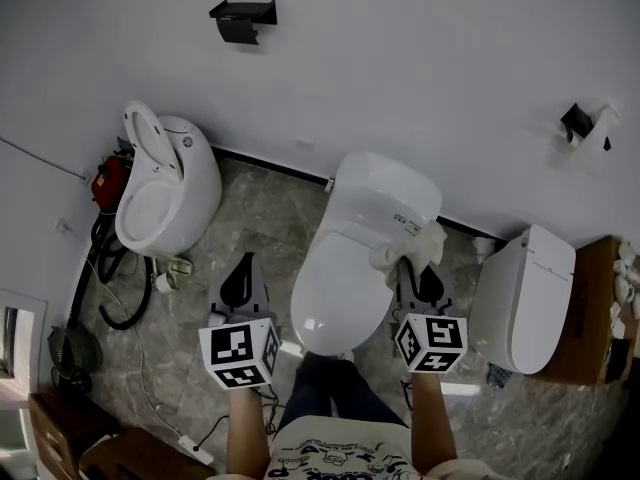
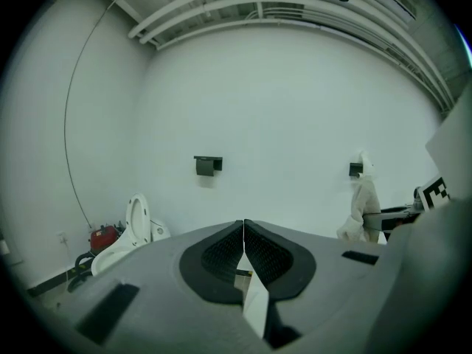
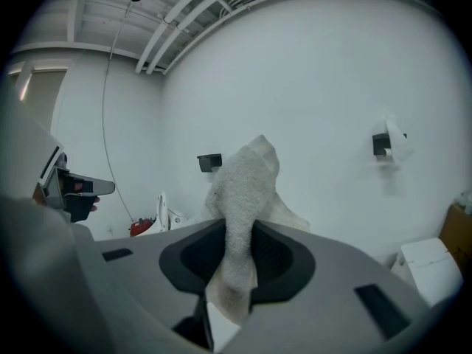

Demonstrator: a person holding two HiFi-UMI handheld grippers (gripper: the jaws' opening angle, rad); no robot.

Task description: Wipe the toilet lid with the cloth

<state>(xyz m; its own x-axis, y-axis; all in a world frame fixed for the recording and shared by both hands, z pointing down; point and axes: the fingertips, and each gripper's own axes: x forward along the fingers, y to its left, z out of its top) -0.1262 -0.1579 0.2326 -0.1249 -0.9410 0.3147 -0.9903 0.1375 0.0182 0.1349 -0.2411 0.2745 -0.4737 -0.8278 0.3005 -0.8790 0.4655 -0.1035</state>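
Head view, looking steeply down. Three toilets stand along the white wall (image 1: 400,58) on a marbled floor (image 1: 260,218).

Middle toilet (image 1: 385,193): toilet lid (image 1: 335,283) is down, white and glossy.

Right tongs (image 1: 412,268): clamped on the cloth (image 1: 418,246), a pale terry rag. It sits bunched at the lid's right rear edge, next to the tank. Cannot tell whether the cloth touches the lid. In the right gripper view, the right tongs (image 3: 237,233) pinch the cloth (image 3: 247,179) between both pads. The cloth stands up above the tips and hangs below them.

Left tongs (image 1: 244,264): held over the floor to the left of the middle toilet, apart from it. In the left gripper view, the left tongs (image 2: 243,226) have their pads pressed together, with nothing between them.

Left toilet (image 1: 175,183): seat raised. A red can (image 1: 108,182) and a black hose (image 1: 108,278) lie beside it.

Right toilet (image 1: 525,298): lid down, just beside a brown box (image 1: 592,313).

On the wall: a black bracket (image 1: 243,18) at upper left, and a second bracket with a paper roll (image 1: 588,125) at right.
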